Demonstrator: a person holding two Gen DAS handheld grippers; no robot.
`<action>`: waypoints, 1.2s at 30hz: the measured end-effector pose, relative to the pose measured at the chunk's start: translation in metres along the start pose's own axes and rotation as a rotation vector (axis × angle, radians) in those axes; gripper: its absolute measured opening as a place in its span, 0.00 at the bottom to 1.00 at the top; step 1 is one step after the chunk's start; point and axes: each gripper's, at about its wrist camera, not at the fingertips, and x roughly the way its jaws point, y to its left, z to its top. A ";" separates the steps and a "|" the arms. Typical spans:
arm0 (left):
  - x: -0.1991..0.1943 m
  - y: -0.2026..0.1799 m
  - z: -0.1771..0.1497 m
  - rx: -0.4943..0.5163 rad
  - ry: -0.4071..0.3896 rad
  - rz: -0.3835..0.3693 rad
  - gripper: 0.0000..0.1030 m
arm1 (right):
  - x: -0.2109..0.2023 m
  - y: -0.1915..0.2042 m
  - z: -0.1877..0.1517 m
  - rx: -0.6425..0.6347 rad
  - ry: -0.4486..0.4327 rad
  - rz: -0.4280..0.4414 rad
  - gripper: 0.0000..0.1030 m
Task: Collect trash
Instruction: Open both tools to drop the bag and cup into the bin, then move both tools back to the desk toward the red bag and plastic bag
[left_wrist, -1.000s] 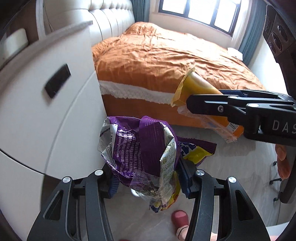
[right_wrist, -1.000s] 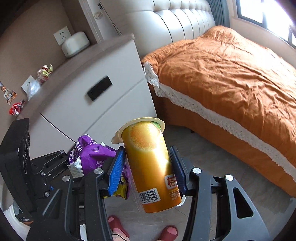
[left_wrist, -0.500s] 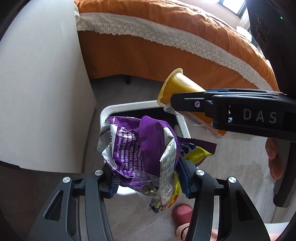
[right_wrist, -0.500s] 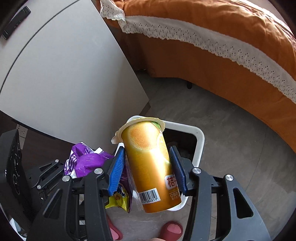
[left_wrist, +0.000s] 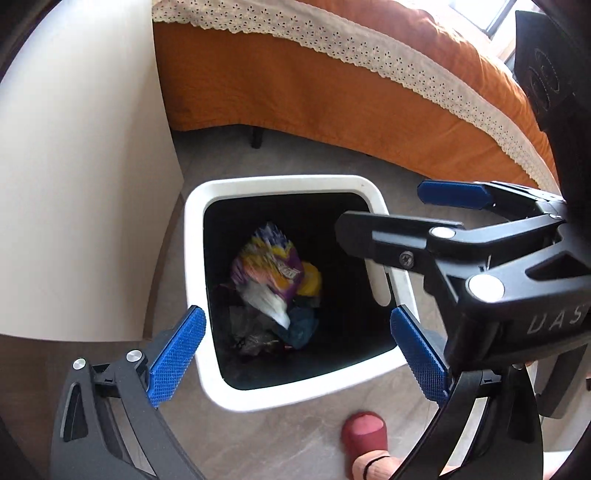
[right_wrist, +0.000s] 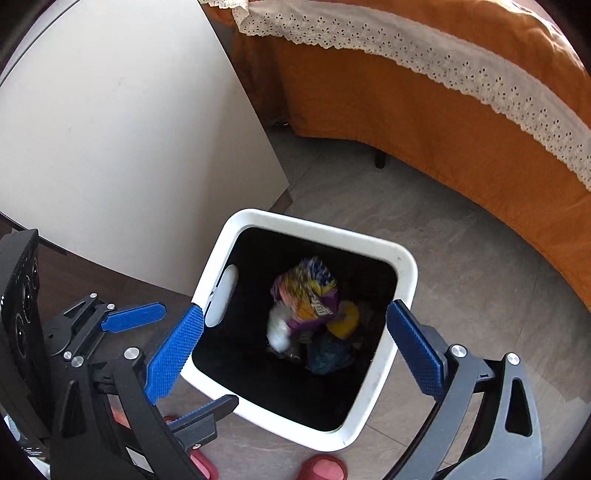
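Observation:
A white trash bin (left_wrist: 275, 184) with a dark inside stands on the floor below both grippers; it also shows in the right wrist view (right_wrist: 317, 223). Crumpled purple and yellow wrappers (left_wrist: 269, 264) lie blurred inside it, also seen in the right wrist view (right_wrist: 308, 291). My left gripper (left_wrist: 299, 354) is open and empty above the bin. My right gripper (right_wrist: 293, 345) is open and empty above the bin too; it shows from the side in the left wrist view (left_wrist: 402, 221). The orange cup is not clearly visible.
A white nightstand (left_wrist: 74, 166) stands left of the bin. A bed with an orange cover and lace trim (left_wrist: 351, 92) lies behind it. Red slippers (left_wrist: 364, 432) are on the grey floor just in front of the bin.
Both grippers have opened. The purple wrappers left my left gripper and the orange cup left my right gripper. Both views tilted further down over the bin.

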 end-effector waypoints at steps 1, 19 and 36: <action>-0.003 -0.001 0.001 0.001 0.005 -0.003 0.95 | -0.003 0.000 0.002 0.003 -0.001 0.003 0.96; -0.166 -0.015 0.042 -0.007 -0.128 0.034 0.95 | -0.149 0.048 0.047 0.012 -0.124 -0.025 0.96; -0.439 -0.040 0.049 -0.073 -0.433 0.054 0.95 | -0.391 0.159 0.088 -0.090 -0.462 -0.028 0.96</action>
